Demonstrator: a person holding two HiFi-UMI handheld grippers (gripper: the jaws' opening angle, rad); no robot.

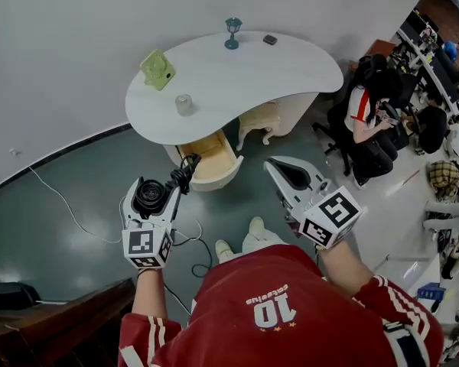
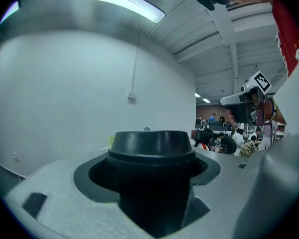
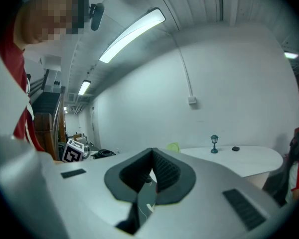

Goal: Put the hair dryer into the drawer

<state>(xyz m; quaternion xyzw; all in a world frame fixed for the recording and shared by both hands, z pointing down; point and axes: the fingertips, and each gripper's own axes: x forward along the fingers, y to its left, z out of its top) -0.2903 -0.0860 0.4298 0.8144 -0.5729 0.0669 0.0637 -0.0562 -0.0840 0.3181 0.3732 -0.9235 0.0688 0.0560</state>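
My left gripper [image 1: 162,197] is shut on a black hair dryer [image 1: 148,196], held above the floor in front of the table. The dryer's round black barrel [image 2: 152,151] fills the gap between the jaws in the left gripper view, and its cord [image 1: 187,245] hangs to the floor. The wooden drawer [image 1: 209,157] stands pulled open under the white kidney-shaped table [image 1: 291,67], just beyond the dryer. My right gripper [image 1: 274,165] hovers to the right of the drawer, shut, with nothing in it; its dark pads [image 3: 165,171] meet at the tip.
On the table stand a green mini fan [image 1: 157,69], a glass [image 1: 183,104], a teal lamp figurine [image 1: 232,33] and a small black item [image 1: 269,40]. A white chair [image 1: 260,121] is tucked under it. People sit at desks at right; a wooden rail [image 1: 53,312] lies at lower left.
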